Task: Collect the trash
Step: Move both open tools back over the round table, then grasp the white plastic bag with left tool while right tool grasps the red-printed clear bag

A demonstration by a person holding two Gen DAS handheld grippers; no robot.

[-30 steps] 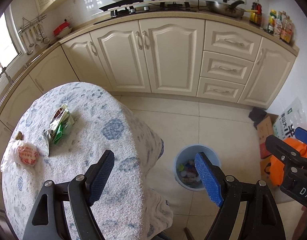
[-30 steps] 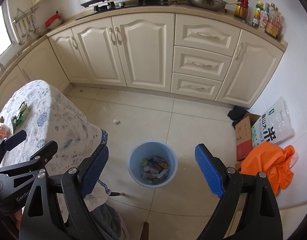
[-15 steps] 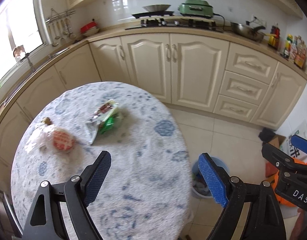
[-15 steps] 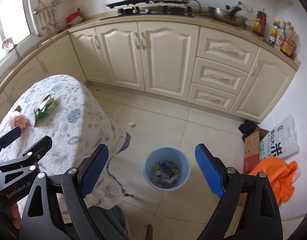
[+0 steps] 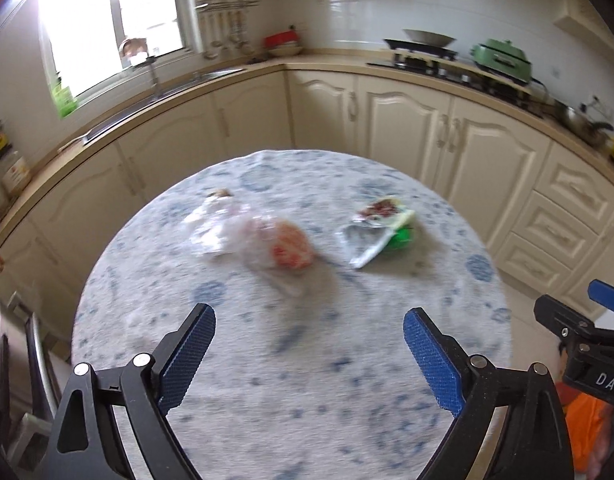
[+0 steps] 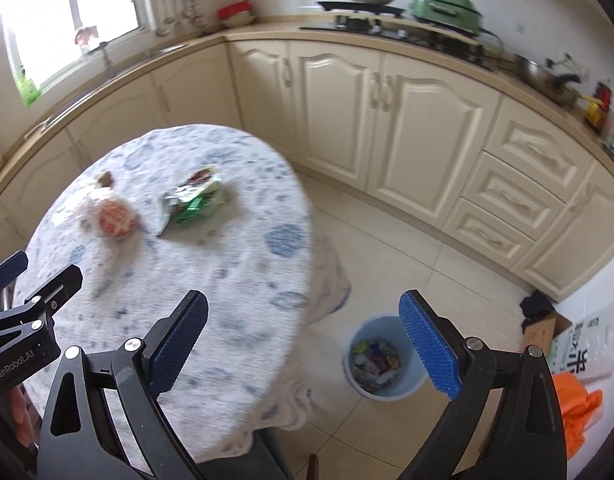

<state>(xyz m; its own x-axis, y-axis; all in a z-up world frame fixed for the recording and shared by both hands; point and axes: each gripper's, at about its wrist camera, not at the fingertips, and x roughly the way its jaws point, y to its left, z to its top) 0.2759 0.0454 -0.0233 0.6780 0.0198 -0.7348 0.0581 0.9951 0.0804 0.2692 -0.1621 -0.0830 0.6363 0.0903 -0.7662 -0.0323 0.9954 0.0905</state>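
Observation:
A clear plastic bag with a red-orange round print [image 5: 267, 236] lies on the round table [image 5: 291, 360]; it also shows in the right wrist view [image 6: 107, 216]. A silver and green snack wrapper [image 5: 381, 230] lies to its right, also in the right wrist view [image 6: 193, 200]. A small brown scrap [image 5: 221, 193] lies at the far side. My left gripper [image 5: 309, 354] is open and empty above the near table. My right gripper [image 6: 303, 340] is open and empty, over the table's right edge. A blue bin [image 6: 383, 360] with trash stands on the floor.
Cream cabinets [image 6: 387, 120] and a counter with stove and pots line the back. A cardboard box [image 6: 541, 328], a white bag and an orange bag [image 6: 579, 404] lie on the floor at the right. A chair frame [image 5: 31, 360] stands left of the table.
Both views have swung left and toward the table. The trash on the table now sits ahead of my left gripper, and the bin has left its view. Both grippers stay open.

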